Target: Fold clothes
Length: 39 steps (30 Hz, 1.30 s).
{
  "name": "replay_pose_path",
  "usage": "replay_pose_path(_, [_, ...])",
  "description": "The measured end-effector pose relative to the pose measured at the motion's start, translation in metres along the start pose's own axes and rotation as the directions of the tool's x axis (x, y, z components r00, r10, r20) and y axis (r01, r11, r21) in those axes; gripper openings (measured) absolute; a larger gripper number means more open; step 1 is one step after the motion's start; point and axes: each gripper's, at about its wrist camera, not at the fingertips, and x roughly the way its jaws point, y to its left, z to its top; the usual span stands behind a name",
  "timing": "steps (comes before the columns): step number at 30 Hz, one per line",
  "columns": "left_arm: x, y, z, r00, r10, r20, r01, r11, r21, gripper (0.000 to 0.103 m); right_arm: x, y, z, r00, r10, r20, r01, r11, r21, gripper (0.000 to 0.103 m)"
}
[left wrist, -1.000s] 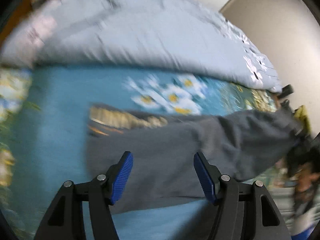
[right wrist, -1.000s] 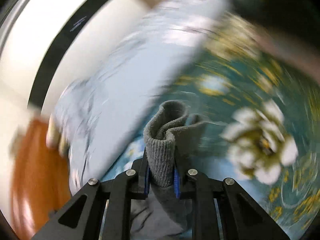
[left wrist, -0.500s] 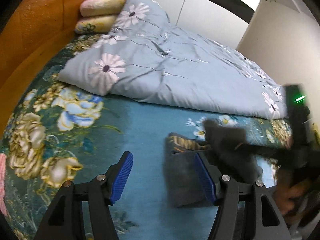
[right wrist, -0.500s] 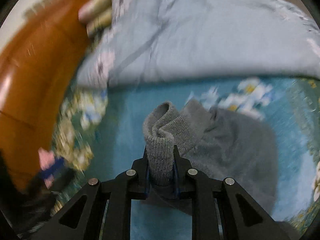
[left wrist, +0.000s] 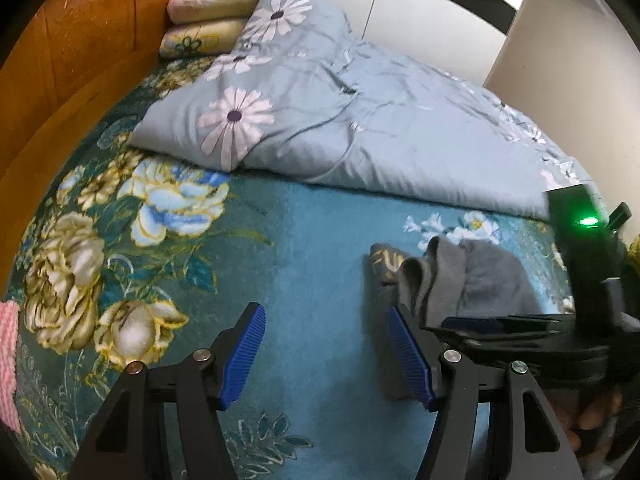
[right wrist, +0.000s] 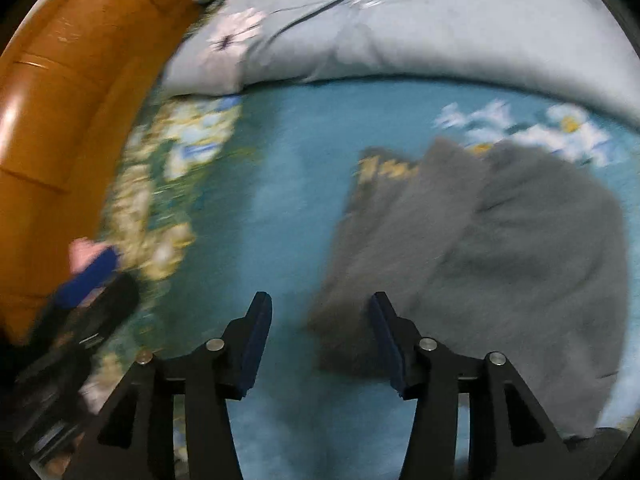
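Grey knitted fabric, a soft fleece-like garment (right wrist: pixel 520 264), is being seen lying folded on the teal floral-patterned bedspread (left wrist: pixel 312 264); it is resting flat, with one ribbed edge bunched up at its near-left side in the left wrist view (left wrist: pixel 472 280). A dark patch with gold lettering is showing at the garment's upper left corner (the lettering cannot be read).

The right gripper (right wrist: pixel 320 340), black with blue-padded fingers, is being held with its jaws spread wide and nothing between them. Its right finger is being seen over the garment's near-left edge; whether it is touching the cloth cannot be told, as this view is blurred. In the left wrist view the same gripper is appearing at the right edge as a black body with a green light, low over the garment.

The left gripper (left wrist: pixel 328 356) is also being held wide apart, with nothing clamped, over bare bedspread just left of the garment.

A pale blue-grey quilt with daisy print (left wrist: pixel 360 120) is lying bunched along the far side of the bed, apart from the garment. Two rolled yellowish pillows (left wrist: pixel 208 20) are stacked against the orange-brown padded headboard (left wrist: pixel 72 60). A pink knitted item (left wrist: pixel 8 360) is showing at the left edge.
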Motion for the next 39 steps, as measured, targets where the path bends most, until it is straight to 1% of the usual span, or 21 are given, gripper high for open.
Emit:
replay_pose_path(1, [0.003,0.002,-0.002,1.0,-0.003,-0.011,0.003,1.0,-0.008,0.068,-0.003,0.002,-0.002,1.0,0.008,0.006,-0.008,1.0,-0.011,0.055])
replay_pose_path(2, [0.005,0.004,-0.004,1.0,-0.014,-0.024,0.014,1.0,-0.023,0.068,-0.01,0.001,-0.005,1.0,-0.008,0.023,0.008,1.0,-0.016,0.055])
replay_pose_path(4, [0.013,0.007,-0.01,0.998,-0.031,-0.055,0.027,0.998,-0.061,0.068,-0.025,-0.006,-0.008,0.997,-0.056,0.059,0.057,0.998,-0.004,0.055])
replay_pose_path(7, [0.028,-0.005,-0.016,0.993,-0.06,-0.105,0.052,0.996,-0.079,0.068,-0.051,-0.029,-0.012,0.984,-0.147,0.104,0.141,0.988,0.059,0.055])
replay_pose_path(9, [0.037,-0.022,-0.016,0.986,-0.111,-0.122,0.103,0.992,-0.071,0.068,-0.069,-0.045,-0.015,0.969,-0.207,0.131,0.194,0.975,0.104,0.055])
replay_pose_path(11, [0.044,-0.039,-0.014,0.979,-0.157,-0.133,0.152,0.987,-0.048,0.068,-0.082,-0.063,-0.023,0.964,-0.221,0.145,0.197,0.966,0.167,0.055])
replay_pose_path(13, [0.05,-0.058,-0.01,0.977,-0.162,-0.141,0.162,0.987,-0.008,0.068,-0.092,-0.078,-0.031,0.96,-0.237,0.151,0.203,0.956,0.214,0.055])
replay_pose_path(15, [0.056,-0.074,-0.005,0.976,-0.168,-0.137,0.173,0.984,0.03,0.068,-0.098,-0.084,-0.037,0.948,-0.285,0.144,0.251,0.944,0.213,0.055])
replay_pose_path(18, [0.062,-0.084,-0.001,0.972,-0.181,-0.152,0.189,0.981,0.041,0.068,-0.114,-0.071,-0.044,0.922,-0.336,0.195,0.307,0.938,0.161,0.055])
replay_pose_path(20, [0.066,-0.089,-0.001,0.968,-0.19,-0.165,0.2,0.979,0.046,0.068,-0.124,-0.056,-0.047,0.894,-0.377,0.242,0.359,0.926,0.117,0.055])
replay_pose_path(22, [0.073,-0.092,-0.002,0.961,-0.198,-0.191,0.209,0.977,0.043,0.068,-0.13,-0.043,-0.05,0.861,-0.424,0.281,0.419,0.904,0.081,0.055])
replay_pose_path(23, [0.078,-0.094,-0.003,0.958,-0.198,-0.206,0.211,0.977,0.041,0.068,-0.131,-0.039,-0.05,0.852,-0.435,0.292,0.435,0.898,0.07,0.055])
replay_pose_path(25, [0.085,-0.098,-0.005,0.955,-0.189,-0.229,0.203,0.979,0.036,0.068,-0.131,-0.036,-0.051,0.847,-0.441,0.296,0.444,0.894,0.06,0.055])
replay_pose_path(27, [0.09,-0.101,-0.008,0.955,-0.176,-0.238,0.189,0.981,0.033,0.066,-0.128,-0.036,-0.051,0.845,-0.449,0.291,0.453,0.89,0.058,0.055])
replay_pose_path(30, [0.089,-0.103,-0.012,0.965,-0.147,-0.218,0.162,0.986,0.05,0.064,-0.127,-0.037,-0.05,0.84,-0.46,0.287,0.463,0.884,0.061,0.055])
replay_pose_path(31, [0.088,-0.104,-0.013,0.968,-0.137,-0.209,0.152,0.987,0.058,0.058,-0.127,-0.037,-0.05,0.84,-0.461,0.286,0.464,0.884,0.06,0.055])
replay_pose_path(32, [0.087,-0.104,-0.013,0.972,-0.124,-0.199,0.14,0.988,0.066,0.049,-0.127,-0.038,-0.05,0.841,-0.459,0.286,0.463,0.884,0.06,0.055])
replay_pose_path(33, [0.085,-0.104,-0.014,0.975,-0.108,-0.192,0.124,0.99,0.073,0.044,-0.127,-0.039,-0.049,0.842,-0.458,0.286,0.461,0.885,0.061,0.055])
replay_pose_path(34, [0.085,-0.103,-0.014,0.978,-0.096,-0.188,0.112,0.991,0.077,0.035,-0.127,-0.04,-0.049,0.842,-0.457,0.286,0.459,0.886,0.062,0.055])
replay_pose_path(35, [0.084,-0.102,-0.014,0.979,-0.088,-0.183,0.104,0.991,0.079,0.03,-0.126,-0.04,-0.049,0.843,-0.456,0.285,0.458,0.887,0.065,0.055])
replay_pose_path(39, [0.08,-0.1,-0.012,0.98,-0.1,-0.171,0.117,0.989,0.093,0.028,-0.125,-0.045,-0.046,0.849,-0.447,0.282,0.446,0.892,0.074,0.055])
